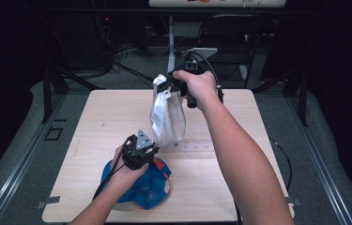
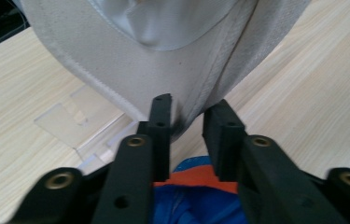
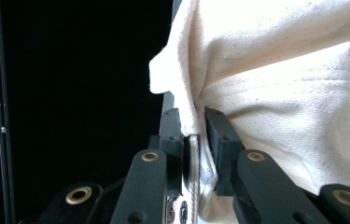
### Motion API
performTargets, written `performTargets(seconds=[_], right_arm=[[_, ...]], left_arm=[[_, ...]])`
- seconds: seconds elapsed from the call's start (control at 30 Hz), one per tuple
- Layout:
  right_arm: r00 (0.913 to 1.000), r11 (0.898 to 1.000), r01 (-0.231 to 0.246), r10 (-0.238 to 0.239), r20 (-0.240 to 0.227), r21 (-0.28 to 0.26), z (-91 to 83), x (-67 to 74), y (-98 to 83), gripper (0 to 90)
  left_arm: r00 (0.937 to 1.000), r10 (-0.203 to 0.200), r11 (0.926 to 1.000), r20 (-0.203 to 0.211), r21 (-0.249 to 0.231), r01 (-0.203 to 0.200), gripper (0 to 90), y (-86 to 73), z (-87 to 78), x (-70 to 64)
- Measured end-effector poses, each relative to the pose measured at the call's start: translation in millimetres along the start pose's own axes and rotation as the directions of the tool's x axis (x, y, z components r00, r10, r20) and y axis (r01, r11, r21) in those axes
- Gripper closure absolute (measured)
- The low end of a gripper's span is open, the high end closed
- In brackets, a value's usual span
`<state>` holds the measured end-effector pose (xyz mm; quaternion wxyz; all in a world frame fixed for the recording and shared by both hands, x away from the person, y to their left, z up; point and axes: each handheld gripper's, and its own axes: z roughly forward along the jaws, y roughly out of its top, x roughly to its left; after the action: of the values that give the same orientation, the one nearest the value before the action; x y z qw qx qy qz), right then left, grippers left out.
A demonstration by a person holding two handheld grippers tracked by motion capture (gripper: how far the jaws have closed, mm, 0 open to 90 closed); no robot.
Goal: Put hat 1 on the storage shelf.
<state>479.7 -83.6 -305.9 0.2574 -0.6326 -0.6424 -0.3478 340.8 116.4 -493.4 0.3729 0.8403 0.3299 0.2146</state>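
Note:
A white cloth bag [image 1: 168, 117] hangs in the air over the far half of the wooden table [image 1: 239, 178]. My right gripper [image 1: 165, 87] is shut on the bag's top hem [image 3: 189, 126], which shows pinched between its pads in the right gripper view. My left gripper [image 1: 156, 148] is at the bag's bottom. In the left gripper view the bag's lower corner [image 2: 184, 123] sits between the narrow-set jaws of the left gripper [image 2: 186, 112] and touches both pads. A blue cloth with orange trim [image 1: 145, 190] lies under my left hand.
A clear plastic stand [image 2: 67, 123] rests flat on the table just behind the bag's bottom. Beyond the table's far edge are dark frames, cables and a desk leg [image 1: 170, 44]. Metal rails [image 1: 19, 159] run along both sides of the table.

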Motion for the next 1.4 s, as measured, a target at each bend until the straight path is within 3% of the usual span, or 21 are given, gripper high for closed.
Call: performTargets(seconds=[0.13,0.23,0.5,0.73,0.87,1.0,1.2,1.23,1.4], right_arm=[[1.0,1.0,0.003,-0.003,-0.005,0.001,-0.9,0.9,-0.8,78.8],[1.0,1.0,0.006,-0.006,-0.006,0.002,-0.9,3.0,-1.8,79.0],[1.0,1.0,0.007,-0.007,0.003,0.0,-1.5,5.3,-2.7,79.1],[0.9999,1.0,0.011,-0.011,0.004,0.003,0.9,5.2,-2.5,79.1],[0.9999,1.0,0.016,-0.016,0.004,0.003,1.8,7.6,-3.8,79.2],[0.9998,1.0,0.02,-0.02,0.004,-0.003,-0.7,9.9,-3.2,79.2],[0.9998,1.0,0.021,-0.021,0.003,0.003,5.6,9.8,-3.4,79.2],[0.9997,1.0,0.023,-0.023,0.003,0.006,7.5,10.4,-3.5,79.1],[0.9994,0.999,0.033,-0.033,0.007,0.017,12.0,10.1,-3.5,79.0]], left_arm=[[0.9999,-0.011,0.9999,0.008,-0.004,0.011,80.1,-1.4,-3.5,5.5],[0.9999,0.014,0.9997,0.008,-0.02,-0.013,82.2,-2.2,-8.8,8.2],[0.9981,0.011,0.999,0.06,-0.044,-0.008,82.5,-7.0,-8.9,21.0],[0.997,-0.006,0.999,0.077,-0.043,0.009,81.9,-8.3,-7.8,24.6],[0.9959,0.021,0.9987,0.088,-0.048,-0.017,82.1,-7.6,-8.0,25.5],[0.9924,-0.018,0.9982,0.122,-0.055,0.025,81.5,-6.7,-6.6,30.2],[0.9935,-0.024,0.9979,0.112,-0.057,0.03,82.2,-10.9,-6.9,31.3],[0.993,-0.046,0.9969,0.109,-0.059,0.052,82.4,-14.6,-7.2,32.4],[0.9908,-0.085,0.9952,0.105,-0.039,0.09,82.9,-21.8,-10.3,35.5]])
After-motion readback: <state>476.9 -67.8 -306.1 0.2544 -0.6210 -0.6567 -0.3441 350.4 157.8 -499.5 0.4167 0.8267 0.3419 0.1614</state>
